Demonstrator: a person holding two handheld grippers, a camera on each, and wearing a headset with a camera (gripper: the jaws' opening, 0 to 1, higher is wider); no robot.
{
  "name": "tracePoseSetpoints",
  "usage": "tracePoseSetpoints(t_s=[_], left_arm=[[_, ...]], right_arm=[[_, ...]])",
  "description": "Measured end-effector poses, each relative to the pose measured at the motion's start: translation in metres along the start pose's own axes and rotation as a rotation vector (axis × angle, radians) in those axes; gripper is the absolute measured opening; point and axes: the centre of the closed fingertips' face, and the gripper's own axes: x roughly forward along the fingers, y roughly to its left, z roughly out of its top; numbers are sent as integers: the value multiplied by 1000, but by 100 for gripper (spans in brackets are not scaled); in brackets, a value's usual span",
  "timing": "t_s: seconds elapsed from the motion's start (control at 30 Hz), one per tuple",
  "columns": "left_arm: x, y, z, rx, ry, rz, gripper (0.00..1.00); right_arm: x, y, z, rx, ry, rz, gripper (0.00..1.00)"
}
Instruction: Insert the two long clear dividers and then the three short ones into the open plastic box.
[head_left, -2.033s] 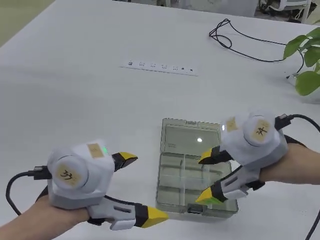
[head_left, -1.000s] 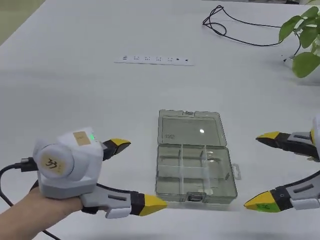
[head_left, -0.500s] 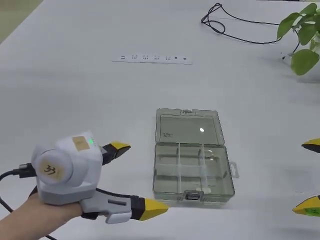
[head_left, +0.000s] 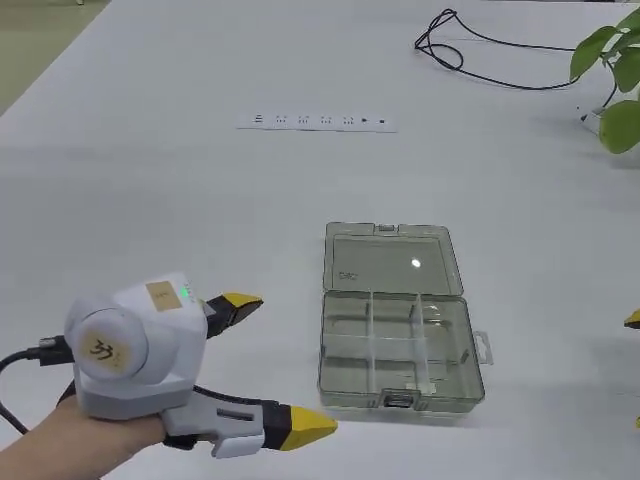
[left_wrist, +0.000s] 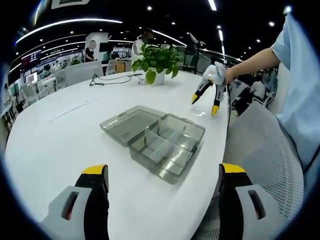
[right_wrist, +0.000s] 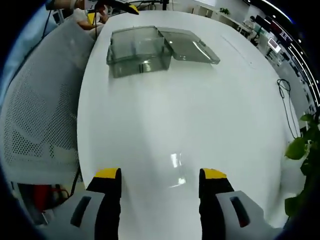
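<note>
Item: open plastic box (head_left: 400, 350) on the white table (head_left: 150, 180), lid flat behind it, clear dividers (head_left: 369, 325) standing inside and splitting it into compartments. Item: my left gripper (head_left: 285, 364), fingers spread wide and empty, near the box's left side, not touching. Item: my right gripper (right_wrist: 160, 173), fingers likewise wide with nothing between them, over bare table well off to the box's right.

White hand-held gripper (head_left: 285, 365), yellow-tipped jaws

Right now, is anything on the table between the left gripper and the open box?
Nothing visible. Bare table lies between the left gripper and the open box; the power strip sits well beyond the box.
</note>
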Motion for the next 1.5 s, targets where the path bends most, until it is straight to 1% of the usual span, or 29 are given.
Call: tracePoseSetpoints(t_s=[0.07,0.1,0.17,0.2,0.33,0.37,0.4,0.43,0.5,0.53,0.67,0.77,0.83,0.9,0.97,1.07,1.17,1.2,1.23,1.27,1.33,1.37,1.4,1.47,1.5], left_arm=[[0,0,-2,-4,3,1,93],[0,0,-3,-8,4,3,93],[0,-1,-4,-12,3,2,92],[0,-1,-4,-12,3,3,92],[-1,0,-6,-22,3,7,92],[-1,0,-6,-22,4,8,92],[-1,1,-6,-25,2,8,92],[-2,1,-7,-28,2,8,91],[-2,2,-8,-31,1,9,91],[-2,3,-9,-32,3,10,91],[-2,4,-9,-39,-3,10,90],[-1,4,-8,-43,-10,11,90],[1,5,-7,-52,-15,16,90],[2,5,-7,-63,-22,16,90],[3,3,-6,-70,-30,13,90],[3,2,-6,-80,-36,13,90],[3,3,-7,-96,-44,17,90],[2,4,-6,-106,-45,24,89],[1,4,-5,-104,-47,30,89],[1,4,-4,-105,-51,36,89],[0,5,-1,-117,-59,40,88],[0,5,0,-121,-65,42,87],[1,5,1,-125,-69,43,87],[2,5,4,-148,-74,45,86],[2,6,4,-155,-74,48,86]], right_arm=[[3,0,1,-46,26,10,54],[4,2,3,-52,28,16,53],[7,2,6,-76,42,19,51],[8,0,6,-108,59,20,51],[12,2,4,-127,83,47,45],[12,1,5,-117,75,49,44],[11,0,5,-120,77,44,43],[11,0,5,-126,78,50,42],[12,5,3,-89,79,89,38],[11,3,3,-103,72,73,37],[11,0,3,-83,64,71,33],[11,0,5,-86,78,67,33],[11,-1,5,-65,86,62,33],[11,-1,5,-64,91,59,32],[11,0,5,-48,100,54,32],[11,1,5,-42,112,52,32],[11,4,8,-44,111,51,32],[10,5,9,-41,110,48,32],[11,1,8,-34,98,39,32],[10,0,11,-30,86,32,32],[6,1,21,-19,64,21,32],[3,1,28,-24,45,7,32],[2,1,31,-26,38,3,32],[-2,4,46,-38,-2,-7,32],[1,3,46,-42,-18,-12,32]])
